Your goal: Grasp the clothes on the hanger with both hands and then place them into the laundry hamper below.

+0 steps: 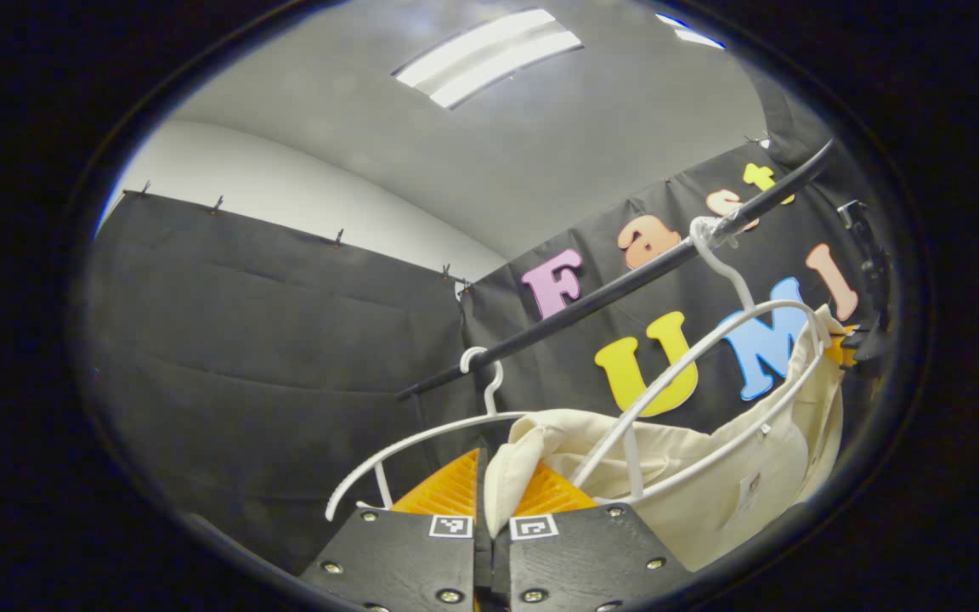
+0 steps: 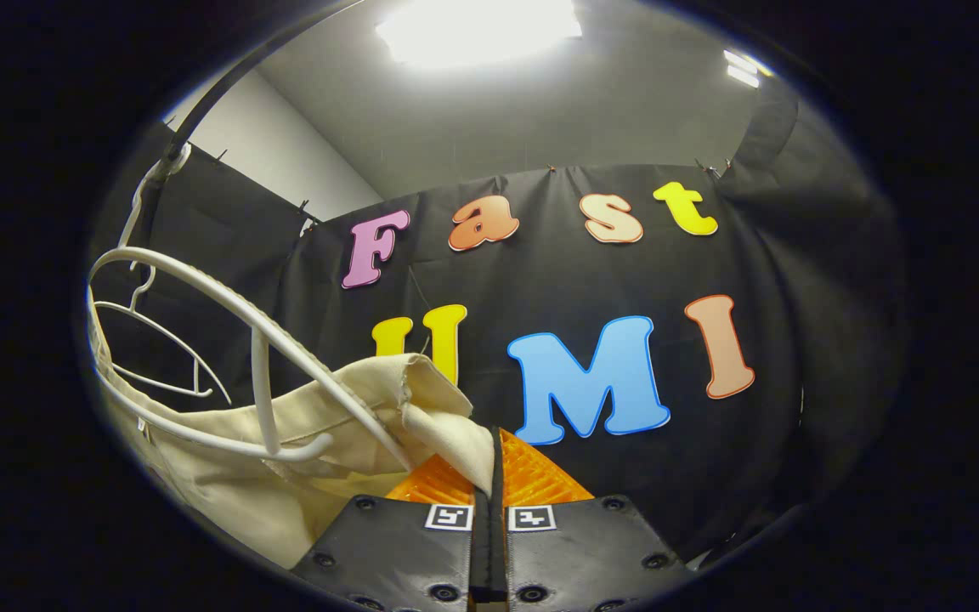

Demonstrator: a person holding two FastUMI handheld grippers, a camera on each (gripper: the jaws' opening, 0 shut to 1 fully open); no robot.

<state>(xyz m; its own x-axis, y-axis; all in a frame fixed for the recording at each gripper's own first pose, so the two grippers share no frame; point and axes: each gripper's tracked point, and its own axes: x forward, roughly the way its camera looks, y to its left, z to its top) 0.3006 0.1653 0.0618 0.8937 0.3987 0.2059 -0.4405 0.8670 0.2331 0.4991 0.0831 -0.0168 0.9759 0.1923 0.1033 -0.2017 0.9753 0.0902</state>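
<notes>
Cream garment (image 1: 710, 476) hangs on a white hanger (image 1: 710, 382) whose hook sits on the black rail (image 1: 591, 293) — its two shoulder ends are each caught by a claw. In the left gripper view, the left gripper (image 1: 489, 501) is pressed together on a fold of the cloth. In the right gripper view, the right gripper (image 2: 489, 484) pinches the other corner. A second, bare hanger (image 1: 421, 442) hangs farther along the rail.

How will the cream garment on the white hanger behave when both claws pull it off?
The cream garment is probably floppy: it folds and sags around the white hanger. It seems light, as a thin hanger carries it. It may snag on the hanger's arms.
</notes>
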